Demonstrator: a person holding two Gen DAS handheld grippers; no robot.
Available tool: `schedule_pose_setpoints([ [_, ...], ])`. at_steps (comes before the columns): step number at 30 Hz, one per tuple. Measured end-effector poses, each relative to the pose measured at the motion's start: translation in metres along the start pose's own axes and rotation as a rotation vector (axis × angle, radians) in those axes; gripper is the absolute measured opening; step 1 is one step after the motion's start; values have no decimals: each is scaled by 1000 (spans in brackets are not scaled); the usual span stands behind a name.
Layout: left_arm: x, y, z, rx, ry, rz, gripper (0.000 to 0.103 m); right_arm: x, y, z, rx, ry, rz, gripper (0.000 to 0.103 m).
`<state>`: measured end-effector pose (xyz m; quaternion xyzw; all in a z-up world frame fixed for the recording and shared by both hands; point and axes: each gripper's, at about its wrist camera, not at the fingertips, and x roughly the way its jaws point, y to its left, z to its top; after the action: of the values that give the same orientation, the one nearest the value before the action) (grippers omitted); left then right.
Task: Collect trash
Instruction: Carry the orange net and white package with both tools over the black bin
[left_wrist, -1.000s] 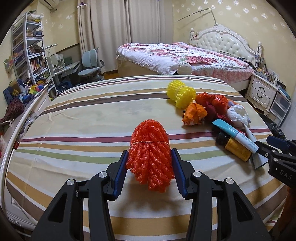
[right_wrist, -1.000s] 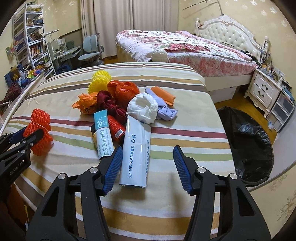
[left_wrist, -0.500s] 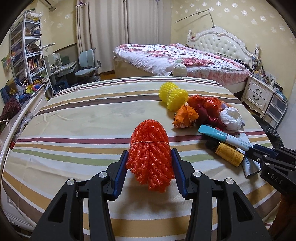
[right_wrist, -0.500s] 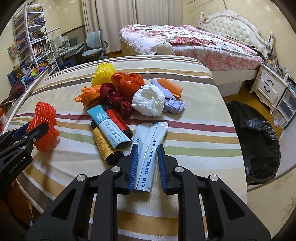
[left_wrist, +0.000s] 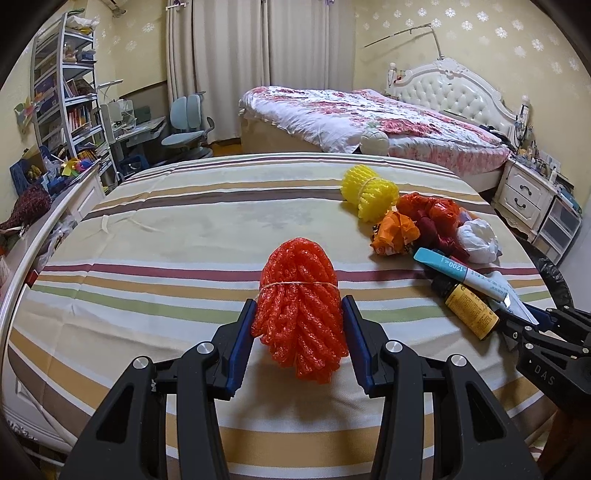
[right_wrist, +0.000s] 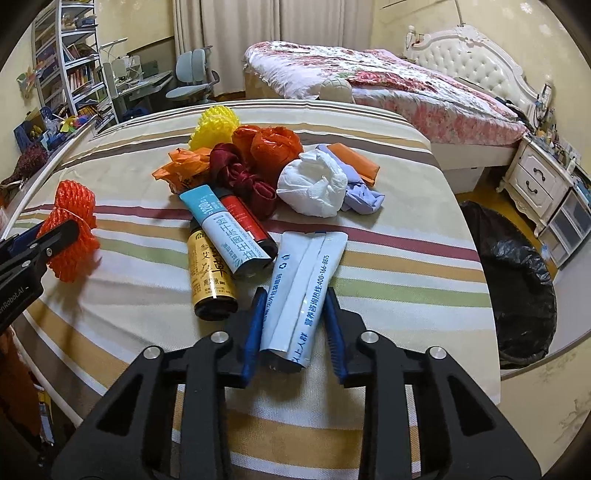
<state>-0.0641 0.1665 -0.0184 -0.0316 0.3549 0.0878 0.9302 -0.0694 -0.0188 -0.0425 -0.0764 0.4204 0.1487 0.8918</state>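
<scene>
Foam net (left_wrist: 300, 314) clamped in left hand-held gripper (left_wrist: 300, 349), white pouch (right_wrist: 301, 295) in right (right_wrist: 293, 328).

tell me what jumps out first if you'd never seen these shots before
The orange foam net bundle sits between the left gripper fingers on the striped tablecloth. The right gripper pinches a white-and-blue packet, beside a colourful trash heap.

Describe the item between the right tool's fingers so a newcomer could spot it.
On the striped table, find the trash pile. Nearest its front edge lies a flat white-and-blue pouch, between the right tool fingers. Unlike the round bottles beside it, it is flat and creased.
</scene>
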Motion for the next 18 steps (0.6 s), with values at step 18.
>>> schedule_pose_setpoints([
  [18,-23,-89,27,73,-97,-175,46,-55,-82,7,125,-157,-134,24],
])
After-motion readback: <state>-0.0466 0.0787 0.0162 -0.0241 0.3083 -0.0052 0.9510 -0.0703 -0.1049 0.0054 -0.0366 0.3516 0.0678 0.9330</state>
